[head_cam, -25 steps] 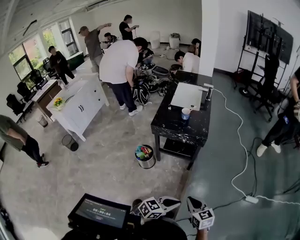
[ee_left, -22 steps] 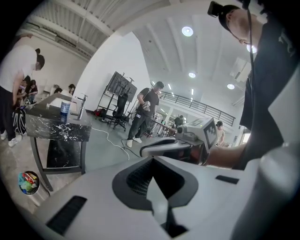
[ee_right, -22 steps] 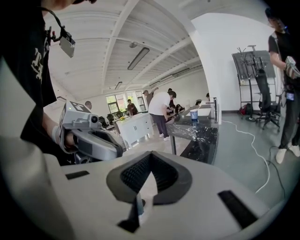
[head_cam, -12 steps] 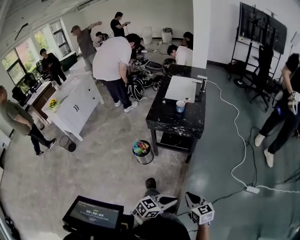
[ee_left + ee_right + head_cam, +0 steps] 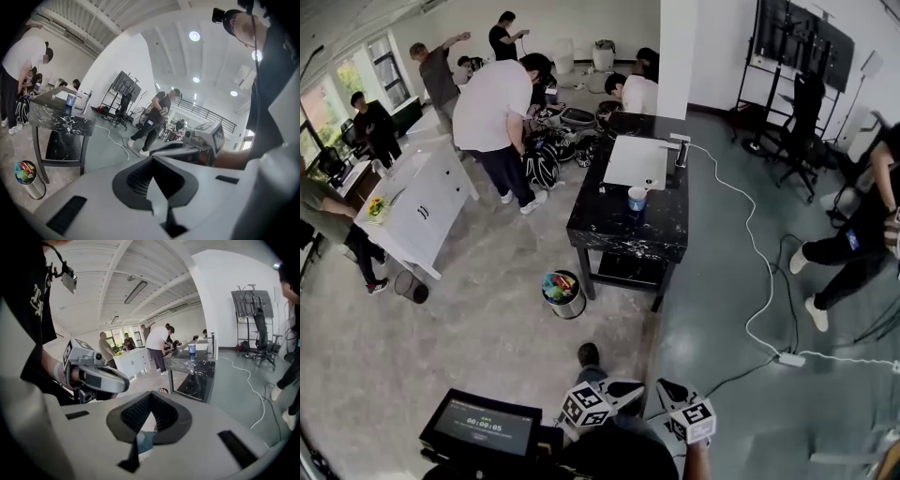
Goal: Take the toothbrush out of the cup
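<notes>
Task basically not started. Pinched fully closed, nothing held: left claw [image 5: 157, 185], right claw [image 5: 147, 420]. Blue cup [image 5: 637, 199] on black marble table [image 5: 623, 239], well ahead of both claws. Can't make out toothbrush from here. Approach, grab, lift all left.

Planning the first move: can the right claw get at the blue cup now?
Probably not: the right claw hangs by the person's body; the blue cup stands on the black table across the floor.
</notes>
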{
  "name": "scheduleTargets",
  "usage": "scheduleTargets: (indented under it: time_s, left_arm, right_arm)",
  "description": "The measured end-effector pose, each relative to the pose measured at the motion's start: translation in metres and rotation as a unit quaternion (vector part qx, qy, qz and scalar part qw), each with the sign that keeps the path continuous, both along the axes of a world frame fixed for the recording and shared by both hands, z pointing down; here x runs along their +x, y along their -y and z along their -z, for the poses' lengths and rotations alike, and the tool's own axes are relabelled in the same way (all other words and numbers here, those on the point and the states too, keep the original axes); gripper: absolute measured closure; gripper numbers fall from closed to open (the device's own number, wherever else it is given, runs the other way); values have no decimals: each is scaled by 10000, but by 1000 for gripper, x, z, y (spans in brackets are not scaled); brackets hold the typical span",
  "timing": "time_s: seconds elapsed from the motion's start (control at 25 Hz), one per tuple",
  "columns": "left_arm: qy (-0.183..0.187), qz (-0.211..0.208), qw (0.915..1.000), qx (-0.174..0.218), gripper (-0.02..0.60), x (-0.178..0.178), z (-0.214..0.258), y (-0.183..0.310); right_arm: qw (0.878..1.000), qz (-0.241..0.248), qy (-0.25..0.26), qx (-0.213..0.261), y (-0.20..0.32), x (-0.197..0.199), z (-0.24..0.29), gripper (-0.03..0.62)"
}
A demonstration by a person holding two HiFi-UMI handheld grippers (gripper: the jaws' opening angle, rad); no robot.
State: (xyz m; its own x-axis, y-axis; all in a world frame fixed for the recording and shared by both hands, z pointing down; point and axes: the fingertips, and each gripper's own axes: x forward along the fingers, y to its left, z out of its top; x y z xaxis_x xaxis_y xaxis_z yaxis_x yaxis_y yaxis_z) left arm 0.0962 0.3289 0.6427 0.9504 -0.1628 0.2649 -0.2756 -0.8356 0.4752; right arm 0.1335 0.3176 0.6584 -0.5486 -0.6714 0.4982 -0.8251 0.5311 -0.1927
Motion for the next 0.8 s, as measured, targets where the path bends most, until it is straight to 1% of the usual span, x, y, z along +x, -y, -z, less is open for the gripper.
scheduleTargets:
  time_s: [0.16,0.32,0.44,0.56,0.8]
  left_arm:
    - [10,-7,10000,-45,575,-3,-2,6]
    - [6,14,10000,-90,577,-6,-1,19]
    - [-5,24,10000,-68,577,-8,-2,39]
    - [16,29,10000,-79,577,-15,-2,59]
    - [-29,73,9999,-73,577,-18,11,92]
  right_arm:
    - [10000,7,-74,-32,7,-1,1,606]
    - [9999,60,-120,3,24,-6,8,606]
    - [9996,153,-227,37,46,-12,8,606]
    - [9997,160,-178,44,67,-20,10,606]
    - [9996,180,-212,75,99,-22,24,606]
